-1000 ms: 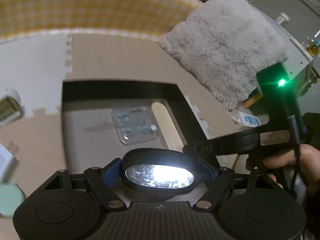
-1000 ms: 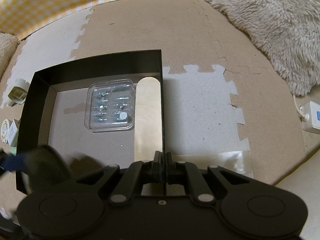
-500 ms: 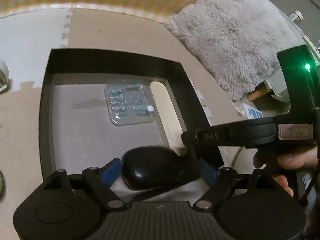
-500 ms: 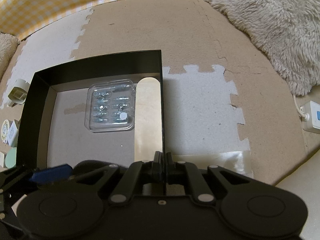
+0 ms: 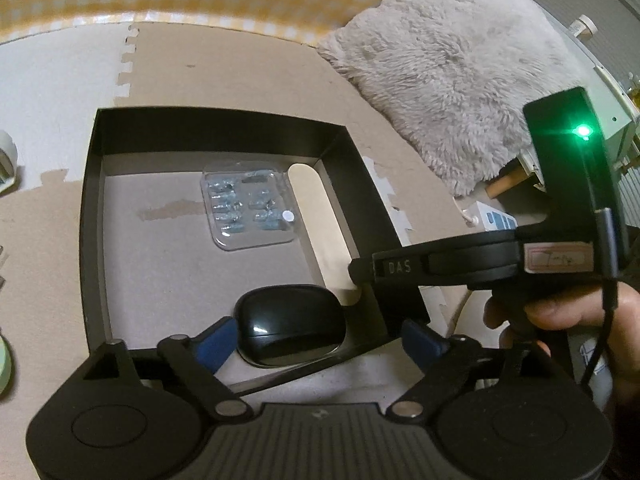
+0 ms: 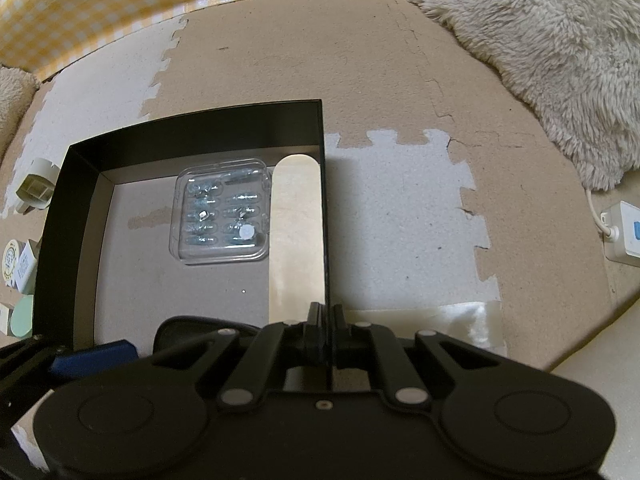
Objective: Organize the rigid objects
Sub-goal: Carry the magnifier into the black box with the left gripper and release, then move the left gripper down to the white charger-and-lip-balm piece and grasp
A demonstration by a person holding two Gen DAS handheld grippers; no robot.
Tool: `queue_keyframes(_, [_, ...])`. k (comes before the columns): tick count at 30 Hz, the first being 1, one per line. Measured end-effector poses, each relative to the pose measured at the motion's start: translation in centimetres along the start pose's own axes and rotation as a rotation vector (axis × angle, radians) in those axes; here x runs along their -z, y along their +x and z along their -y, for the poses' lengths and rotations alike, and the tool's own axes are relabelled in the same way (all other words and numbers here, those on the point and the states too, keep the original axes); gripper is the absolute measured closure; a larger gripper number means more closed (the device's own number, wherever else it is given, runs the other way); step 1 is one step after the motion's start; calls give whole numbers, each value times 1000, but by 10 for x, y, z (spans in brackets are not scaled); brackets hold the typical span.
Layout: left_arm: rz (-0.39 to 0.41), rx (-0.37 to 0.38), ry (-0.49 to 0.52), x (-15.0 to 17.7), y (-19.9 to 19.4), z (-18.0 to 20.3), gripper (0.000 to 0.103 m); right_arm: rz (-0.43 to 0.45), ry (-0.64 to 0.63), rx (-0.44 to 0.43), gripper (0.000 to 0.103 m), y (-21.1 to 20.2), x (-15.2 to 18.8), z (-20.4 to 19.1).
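Two grippers are seen at one black tray (image 5: pixel 90 216) on the foam floor mat (image 6: pixel 400 80). Left gripper (image 5: pixel 316 340) is held at the tray's near edge; its jaws have just been opening and now stand wide, with blue fingertips (image 5: pixel 216 342) set apart on either side of a glossy black oval case (image 5: pixel 290 330). The case is seen resting on the tray's grey floor, near the front, with the pads apparently clear of it. Right gripper (image 6: pixel 327 330) is clamped shut on the tray's thin right wall, near its front corner; the wall is seen edge-on between the closed fingers. In the left view the hand (image 5: pixel 568 316) holding that right gripper is visible, with a green light lit on the unit.

Inside the tray, a clear plastic box of small metal parts (image 6: pixel 222 216) lies toward the back, and a pale flat stick (image 6: pixel 296 236) lies just beside it along the right wall. A fluffy cushion (image 5: pixel 452 80) lies well apart, beyond the tray. Small containers (image 6: pixel 22 264) are seen left of the tray, outside it.
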State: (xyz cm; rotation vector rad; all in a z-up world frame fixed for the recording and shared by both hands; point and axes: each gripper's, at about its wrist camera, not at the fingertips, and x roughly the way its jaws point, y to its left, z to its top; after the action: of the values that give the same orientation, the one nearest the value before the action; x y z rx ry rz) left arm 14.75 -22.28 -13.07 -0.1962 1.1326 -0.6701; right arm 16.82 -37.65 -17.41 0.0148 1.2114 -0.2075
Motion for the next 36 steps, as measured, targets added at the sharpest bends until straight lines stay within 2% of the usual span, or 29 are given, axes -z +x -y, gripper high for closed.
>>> queue_keyframes(10, [37, -40, 39, 0, -21, 2, 0, 1, 5, -4, 97, 0, 1, 1])
queue_keyframes(15, [58, -56, 55, 0, -37, 1, 0, 1, 5, -4, 97, 0, 1, 1])
queue_keyframes(21, [124, -89, 84, -1, -63, -6, 0, 2, 5, -5, 97, 0, 1, 1])
queue_keyframes(29, [230, -157, 81, -2, -100, -22, 0, 3, 9, -7, 97, 0, 1, 1])
queue_keyframes(36, [278, -239, 70, -2, -122, -50, 0, 4, 12, -10, 97, 0, 1, 1])
